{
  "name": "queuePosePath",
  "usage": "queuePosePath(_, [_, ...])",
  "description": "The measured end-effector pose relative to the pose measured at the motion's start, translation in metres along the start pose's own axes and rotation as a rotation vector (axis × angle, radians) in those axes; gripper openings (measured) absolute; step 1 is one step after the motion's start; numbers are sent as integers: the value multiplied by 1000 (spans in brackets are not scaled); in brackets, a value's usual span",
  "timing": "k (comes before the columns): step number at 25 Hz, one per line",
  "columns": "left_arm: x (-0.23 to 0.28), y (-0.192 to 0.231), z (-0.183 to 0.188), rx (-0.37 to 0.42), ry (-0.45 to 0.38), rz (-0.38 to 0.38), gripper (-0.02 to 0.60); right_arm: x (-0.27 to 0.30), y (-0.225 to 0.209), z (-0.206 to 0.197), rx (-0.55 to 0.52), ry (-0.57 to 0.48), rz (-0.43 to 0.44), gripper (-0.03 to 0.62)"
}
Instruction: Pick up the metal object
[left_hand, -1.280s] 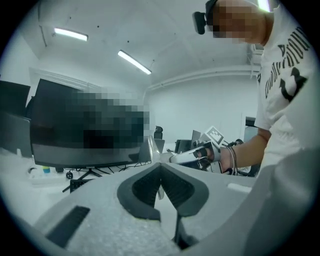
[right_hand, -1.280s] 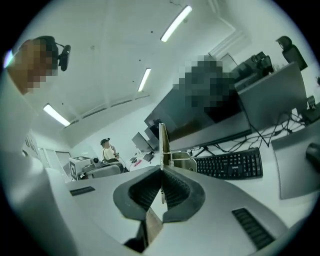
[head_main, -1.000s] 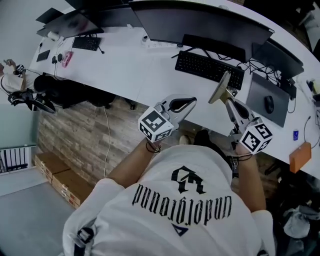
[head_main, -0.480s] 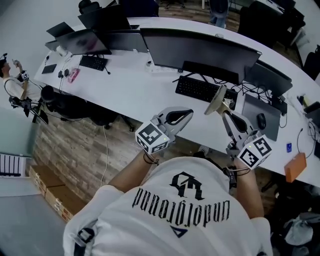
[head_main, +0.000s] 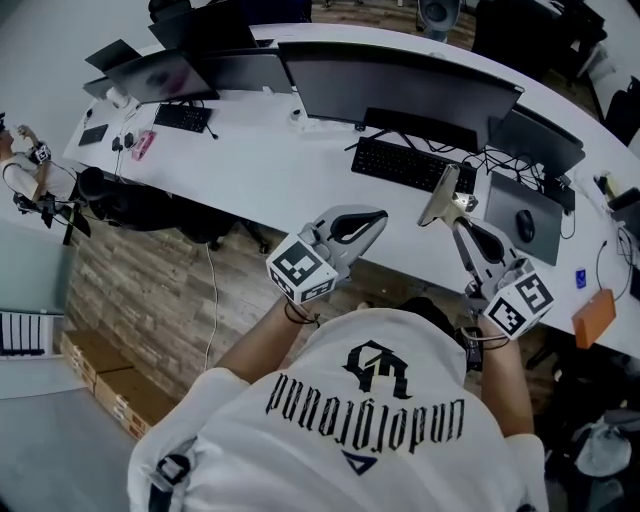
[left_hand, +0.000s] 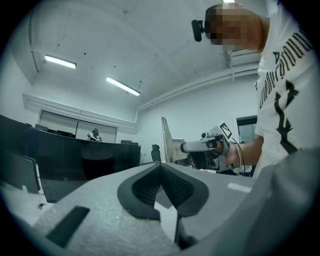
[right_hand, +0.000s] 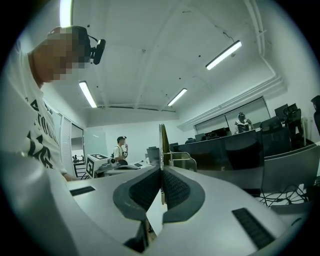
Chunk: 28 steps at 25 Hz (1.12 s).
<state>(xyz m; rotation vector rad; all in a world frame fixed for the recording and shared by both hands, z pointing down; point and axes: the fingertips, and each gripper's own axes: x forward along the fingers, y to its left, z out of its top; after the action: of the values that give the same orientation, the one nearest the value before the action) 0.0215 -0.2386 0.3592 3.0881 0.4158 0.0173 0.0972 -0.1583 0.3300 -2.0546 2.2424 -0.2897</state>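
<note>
left gripper (head_main: 372, 216) hangs off the near edge of the white desk (head_main: 250, 170), roughly level. pads are closed tip to tip with nothing between them. it's idle and has no part in the job, as far as i can judge.

right gripper (head_main: 459, 217), further right, has its jaws clamped on the metal object (head_main: 441, 192). it's a thin flat plate with a small bracket on one face, standing up out of the pads. in the head view it shows just in front of the right end of the black keyboard (head_main: 405, 163). it seems clear of the desk, and nothing else touches it.

step: the pick looks done, the plate is up and carried. my read on the next move: hold a firm squeeze and keep the plate upright. it's thin, probably slick, and gripped only at its lower edge, so a wrist roll could let it pivot.

hard to tell: the right gripper view shows the plate edge-on, so its outline is mostly lost. the pads cover how deep it sits. the person's torso blocks the floor and desk edge beneath both grippers.
</note>
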Motion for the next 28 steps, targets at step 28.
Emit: queuePosePath(28, [54,-151,-23,-31,52,95,14,-168,-8,-25,3,32,94,15])
